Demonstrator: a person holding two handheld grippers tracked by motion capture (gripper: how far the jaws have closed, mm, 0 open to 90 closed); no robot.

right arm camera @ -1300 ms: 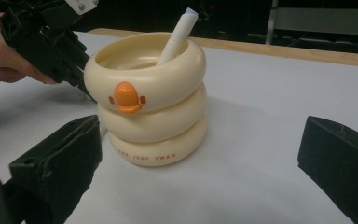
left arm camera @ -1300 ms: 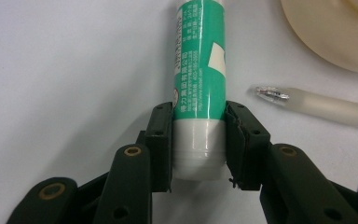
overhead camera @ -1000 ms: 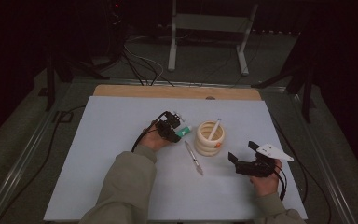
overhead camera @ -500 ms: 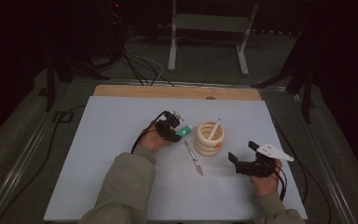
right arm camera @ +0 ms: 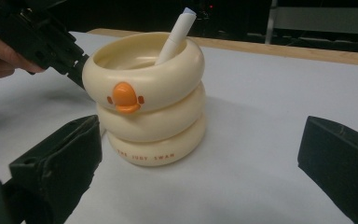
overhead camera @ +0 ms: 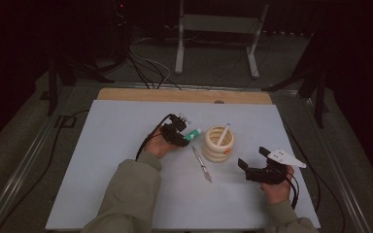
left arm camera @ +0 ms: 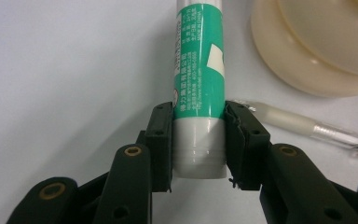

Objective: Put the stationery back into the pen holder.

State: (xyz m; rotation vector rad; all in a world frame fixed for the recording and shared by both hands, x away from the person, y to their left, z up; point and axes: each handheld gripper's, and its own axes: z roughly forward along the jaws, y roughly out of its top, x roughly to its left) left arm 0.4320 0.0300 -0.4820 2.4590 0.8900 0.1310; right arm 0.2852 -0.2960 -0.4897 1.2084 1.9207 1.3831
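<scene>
A green and white tube (left arm camera: 199,70) with a grey cap lies on the white sheet, and my left gripper (left arm camera: 199,140) is shut on its cap end. From above, that tube (overhead camera: 193,134) points toward the cream duck-faced holder (overhead camera: 218,144), with the left gripper (overhead camera: 178,136) just left of it. The holder (right arm camera: 148,98) is made of three stacked rings and has a white pen (right arm camera: 175,35) leaning in it. A clear pen (overhead camera: 202,164) lies flat in front of the holder. My right gripper (overhead camera: 252,163) rests open, right of the holder, its jaws wide apart.
The white sheet (overhead camera: 102,160) covers the table, with a wooden strip (overhead camera: 175,95) along its far edge. A metal stand (overhead camera: 213,34) and cables sit on the dark floor beyond. Cables trail from both grippers.
</scene>
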